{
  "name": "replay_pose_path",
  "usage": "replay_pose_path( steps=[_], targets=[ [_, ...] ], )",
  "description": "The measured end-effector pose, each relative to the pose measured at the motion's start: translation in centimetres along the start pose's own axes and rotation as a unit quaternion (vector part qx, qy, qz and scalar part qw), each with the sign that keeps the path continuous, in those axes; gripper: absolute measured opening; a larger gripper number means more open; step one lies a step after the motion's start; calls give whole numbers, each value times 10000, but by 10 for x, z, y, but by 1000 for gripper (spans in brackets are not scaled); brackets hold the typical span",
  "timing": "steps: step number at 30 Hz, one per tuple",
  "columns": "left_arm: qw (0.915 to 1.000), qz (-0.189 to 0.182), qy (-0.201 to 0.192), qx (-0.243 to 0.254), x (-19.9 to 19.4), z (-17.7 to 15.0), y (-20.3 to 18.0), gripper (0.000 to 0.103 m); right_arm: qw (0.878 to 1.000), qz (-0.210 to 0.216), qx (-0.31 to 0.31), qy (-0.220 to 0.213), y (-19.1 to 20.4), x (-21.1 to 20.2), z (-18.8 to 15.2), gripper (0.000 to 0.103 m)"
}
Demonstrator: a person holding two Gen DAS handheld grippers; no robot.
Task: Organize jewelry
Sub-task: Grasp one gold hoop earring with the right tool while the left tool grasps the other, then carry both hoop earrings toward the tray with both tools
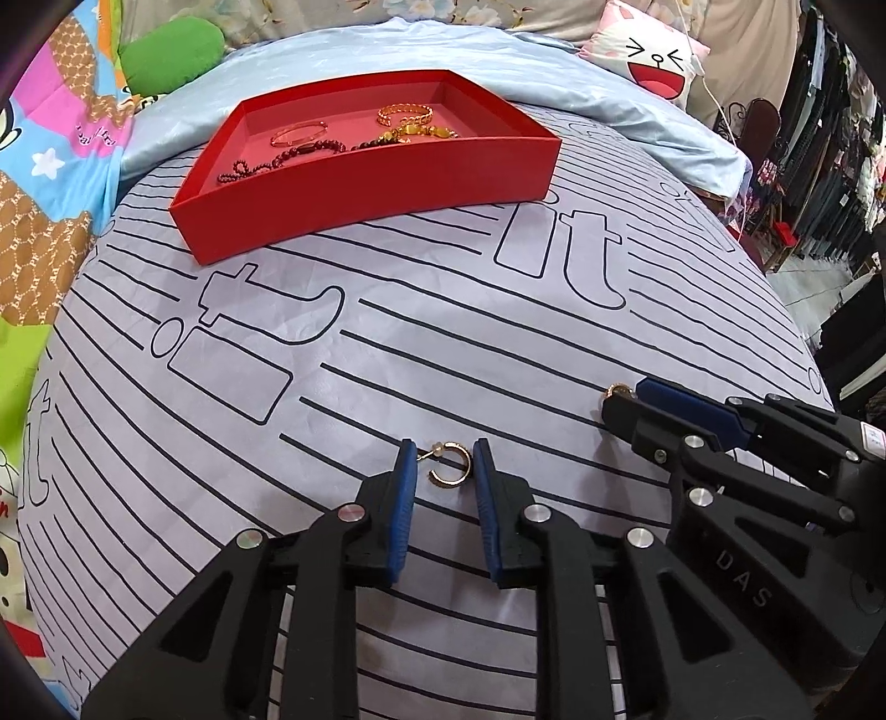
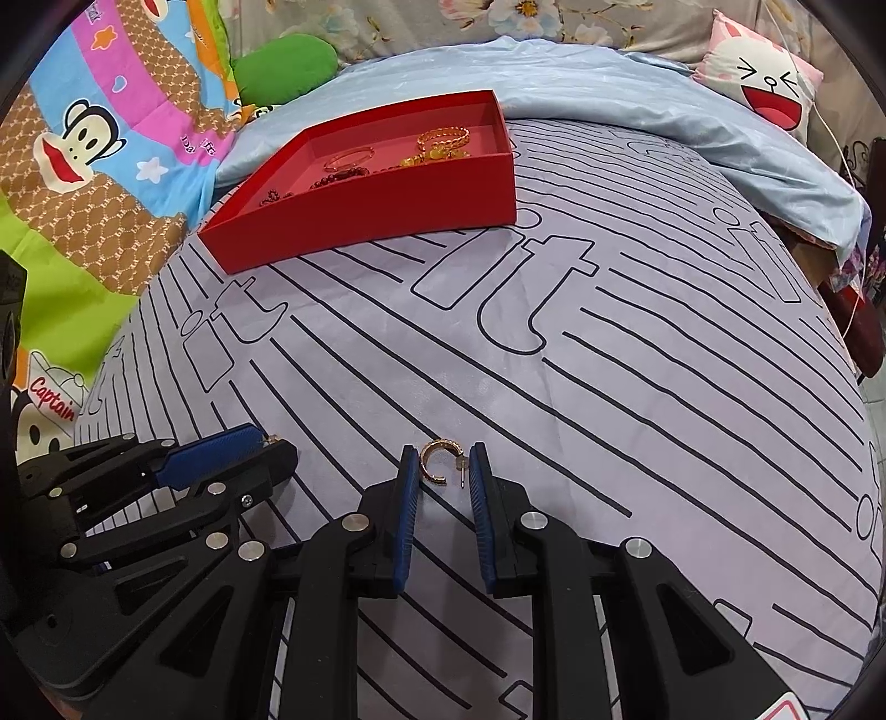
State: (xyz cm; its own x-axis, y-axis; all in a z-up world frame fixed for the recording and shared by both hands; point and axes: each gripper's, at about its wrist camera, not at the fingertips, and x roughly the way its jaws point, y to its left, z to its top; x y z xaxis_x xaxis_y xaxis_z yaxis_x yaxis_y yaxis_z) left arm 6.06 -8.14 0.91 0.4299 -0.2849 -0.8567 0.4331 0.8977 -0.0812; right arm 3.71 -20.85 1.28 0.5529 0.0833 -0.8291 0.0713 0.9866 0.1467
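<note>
A gold hoop earring (image 1: 449,464) lies on the striped lilac bedsheet between the fingertips of my open left gripper (image 1: 444,465). A second gold hoop earring (image 2: 439,463) lies between the fingertips of my open right gripper (image 2: 443,464). Neither gripper's pads touch its earring. In the left wrist view the right gripper (image 1: 623,401) shows at the right with its earring (image 1: 616,391) at its tip. In the right wrist view the left gripper (image 2: 271,443) shows at the left. A red tray (image 1: 387,183) at the far side holds gold bangles (image 1: 404,115) and dark bead strands (image 1: 288,155).
The tray also shows in the right wrist view (image 2: 376,216). A folded pale blue blanket (image 1: 609,94) lies behind it. A green cushion (image 1: 171,52), a cartoon monkey quilt (image 2: 94,138) and a cat-face pillow (image 2: 769,88) ring the bed. The bed's right edge (image 1: 797,332) drops off.
</note>
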Motion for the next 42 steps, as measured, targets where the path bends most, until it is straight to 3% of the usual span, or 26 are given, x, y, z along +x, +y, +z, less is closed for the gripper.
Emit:
replay_pose_path(
  steps=[21, 33, 42],
  targets=[
    [9995, 43, -247, -189, -18, 32, 15, 20, 9989, 163, -207, -377, 21, -16, 38, 18],
    [9971, 91, -744, -114, -27, 97, 32, 20, 9950, 196, -385, -905, 31, -19, 116, 18],
    [9944, 269, -1012, -125, -4, 166, 58, 20, 9939, 159, -391, -1020, 30, 14, 185, 18]
  ],
)
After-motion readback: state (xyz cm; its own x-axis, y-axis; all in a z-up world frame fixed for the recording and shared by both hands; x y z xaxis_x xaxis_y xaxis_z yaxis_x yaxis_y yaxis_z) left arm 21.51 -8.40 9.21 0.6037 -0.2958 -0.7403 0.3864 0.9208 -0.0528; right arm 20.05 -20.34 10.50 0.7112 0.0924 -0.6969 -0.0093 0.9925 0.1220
